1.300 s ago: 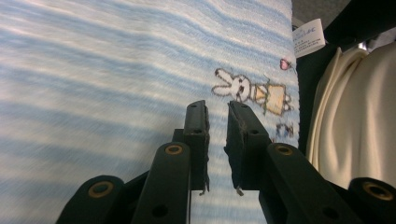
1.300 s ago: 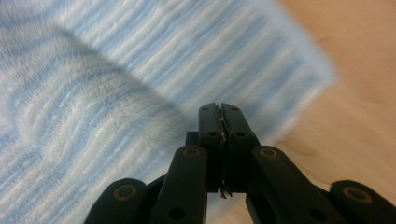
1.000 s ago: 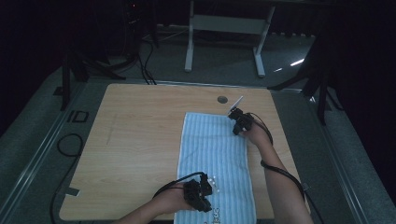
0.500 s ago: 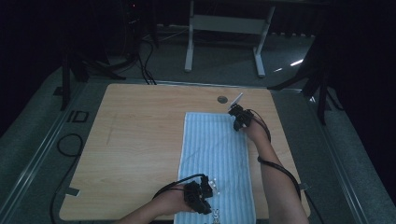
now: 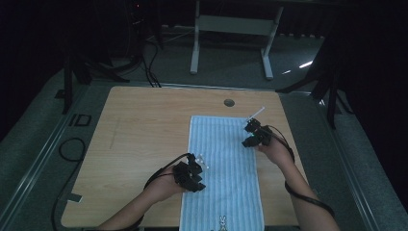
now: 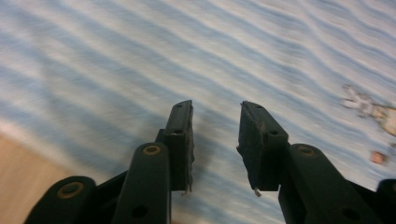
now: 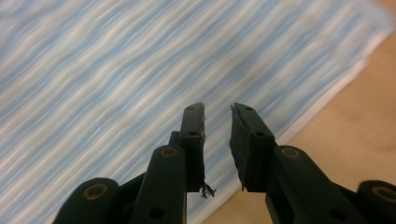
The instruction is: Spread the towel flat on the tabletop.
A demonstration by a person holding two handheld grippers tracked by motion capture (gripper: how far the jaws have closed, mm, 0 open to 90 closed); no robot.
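No legible text, label, brand or number appears anywhere; the striped towel (image 5: 223,163) carries only a small wordless rabbit motif (image 5: 223,223) at its near edge.

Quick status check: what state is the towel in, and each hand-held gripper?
Striped towel: spread flat on the wooden table, lengthwise away from the person, released.
Left hand-held gripper: jaws have just been opening, nothing between them, above the towel.
Right hand-held gripper: jaws have just been opening, nothing between them, above the towel's edge.
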